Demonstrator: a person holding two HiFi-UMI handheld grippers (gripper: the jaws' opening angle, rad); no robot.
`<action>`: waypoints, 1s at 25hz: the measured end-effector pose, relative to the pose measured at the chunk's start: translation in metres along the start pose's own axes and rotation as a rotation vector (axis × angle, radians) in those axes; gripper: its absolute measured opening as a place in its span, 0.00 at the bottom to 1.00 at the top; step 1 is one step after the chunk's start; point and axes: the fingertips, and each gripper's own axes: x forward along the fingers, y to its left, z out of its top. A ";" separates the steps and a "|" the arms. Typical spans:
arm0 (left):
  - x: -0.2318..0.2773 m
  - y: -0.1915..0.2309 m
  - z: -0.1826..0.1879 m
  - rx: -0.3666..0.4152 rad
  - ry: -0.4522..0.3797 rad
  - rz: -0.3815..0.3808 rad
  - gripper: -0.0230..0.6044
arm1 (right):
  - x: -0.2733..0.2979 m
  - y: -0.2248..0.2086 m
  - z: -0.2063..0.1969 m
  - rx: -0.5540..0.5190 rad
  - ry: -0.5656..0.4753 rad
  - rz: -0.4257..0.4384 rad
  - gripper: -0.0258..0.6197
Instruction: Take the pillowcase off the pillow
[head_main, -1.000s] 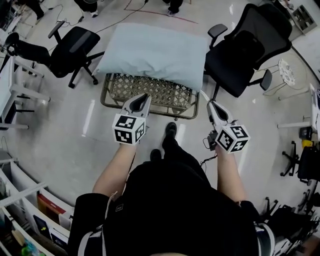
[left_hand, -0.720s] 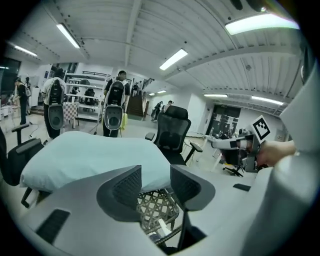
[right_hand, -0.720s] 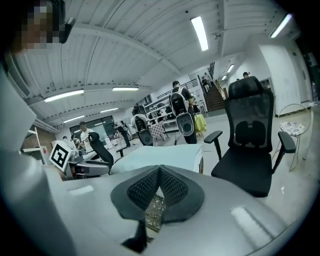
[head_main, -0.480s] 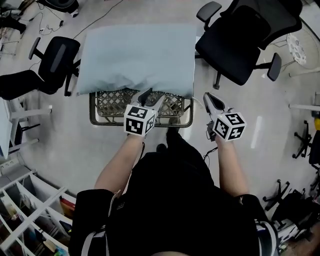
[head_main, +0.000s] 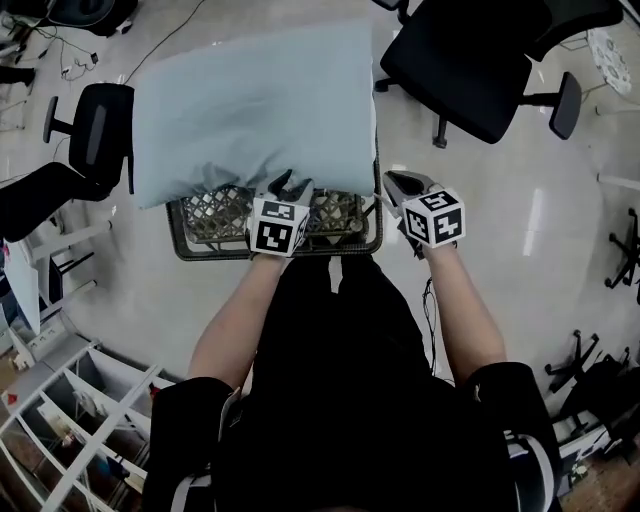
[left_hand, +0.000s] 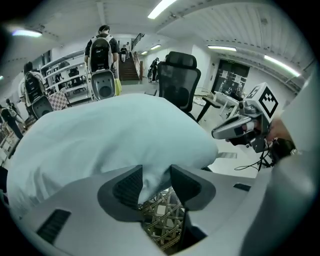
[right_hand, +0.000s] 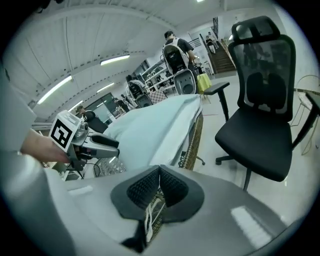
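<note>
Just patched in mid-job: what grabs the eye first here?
The big pale blue pillow lies on a lattice rack at centre. The left gripper is at its near edge; its open jaws have just been closing, fabric between them. The right gripper, shut, sits off the pillow's right corner, below a black office chair.

the left forearm (head_main: 232, 315) and right forearm (head_main: 465, 315) reach forward and down, side by side. the left gripper (head_main: 288, 184) tilts steeply down, its jaws apart and just now closing a little, with a fold of the pillowcase (left_hand: 110, 135) between them. the right gripper (head_main: 392, 180) points less steeply, jaws pressed together on nothing.
</note>
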 end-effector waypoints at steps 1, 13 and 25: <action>0.001 0.002 -0.001 0.010 0.004 0.004 0.31 | 0.006 0.002 -0.004 -0.003 0.017 0.009 0.06; -0.020 0.027 -0.017 0.027 0.011 -0.011 0.05 | 0.020 0.019 -0.020 0.060 0.114 0.049 0.30; -0.033 0.039 -0.030 -0.071 -0.007 -0.055 0.05 | 0.017 0.051 -0.040 -0.038 0.265 0.133 0.30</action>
